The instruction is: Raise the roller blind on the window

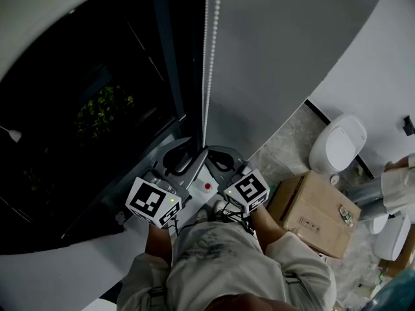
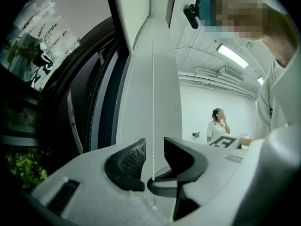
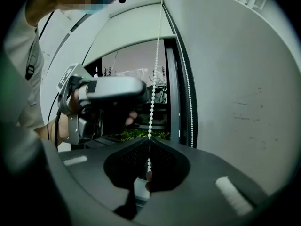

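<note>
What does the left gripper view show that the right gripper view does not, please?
Only the left gripper view: the left gripper with its jaws apart, the chain hanging between them unclamped, and behind it a person standing under ceiling lights.
Only the right gripper view: the right gripper shut on the chain, and the wall beside the window.
Both: the chain, the window frame and greenery outside.

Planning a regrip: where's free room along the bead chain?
Free: upper run of the white bead chain, between dark window frame and grey roller blind. Crowded: low down, left gripper and right gripper side by side at the chain.
</note>
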Available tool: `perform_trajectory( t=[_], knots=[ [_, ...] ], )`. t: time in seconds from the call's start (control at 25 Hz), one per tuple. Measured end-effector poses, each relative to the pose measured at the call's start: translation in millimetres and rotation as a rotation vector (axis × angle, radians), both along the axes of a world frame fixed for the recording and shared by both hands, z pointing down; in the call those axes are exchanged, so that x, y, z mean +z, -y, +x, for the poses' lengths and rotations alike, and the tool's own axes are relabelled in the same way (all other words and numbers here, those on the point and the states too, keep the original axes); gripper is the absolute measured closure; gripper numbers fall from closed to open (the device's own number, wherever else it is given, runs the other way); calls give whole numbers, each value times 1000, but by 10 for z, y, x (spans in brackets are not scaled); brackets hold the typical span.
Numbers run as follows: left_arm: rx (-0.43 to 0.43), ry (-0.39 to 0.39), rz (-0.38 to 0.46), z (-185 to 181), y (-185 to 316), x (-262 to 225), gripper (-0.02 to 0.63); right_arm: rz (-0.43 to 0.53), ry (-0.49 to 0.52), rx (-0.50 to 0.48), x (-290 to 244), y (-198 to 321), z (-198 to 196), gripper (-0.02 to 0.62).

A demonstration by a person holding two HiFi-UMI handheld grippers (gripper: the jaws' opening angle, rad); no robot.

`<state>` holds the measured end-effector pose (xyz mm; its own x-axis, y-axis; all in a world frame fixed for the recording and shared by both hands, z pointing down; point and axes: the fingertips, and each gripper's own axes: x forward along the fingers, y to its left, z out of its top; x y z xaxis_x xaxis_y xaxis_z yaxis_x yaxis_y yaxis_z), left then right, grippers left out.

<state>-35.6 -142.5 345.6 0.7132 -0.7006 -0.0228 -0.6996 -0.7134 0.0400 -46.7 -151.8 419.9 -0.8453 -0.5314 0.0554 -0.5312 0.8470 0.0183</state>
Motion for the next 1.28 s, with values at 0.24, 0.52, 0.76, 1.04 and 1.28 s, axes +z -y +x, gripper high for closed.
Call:
perform_trajectory(
  t=[0.24,0.52,0.76,1.04,1.28],
  knots=[
    [11,-6,70,99,121,-362,474,-2,-6,1,19,2,-1,583],
    [-8,-11,104,130,200,-551,553,-8,-18,-3,89,9,-10,583],
    [-41,-19,110,94,198,-542,594,-6,-17,-4,85,8,-6,583],
    [-59,-4,89,77,189,-369,594,-13,-48,-5,184,8,-32,583],
    [-65,10,31,72,190,-93,594,-53,-94,-2,460,0,-17,583]
  ],
)
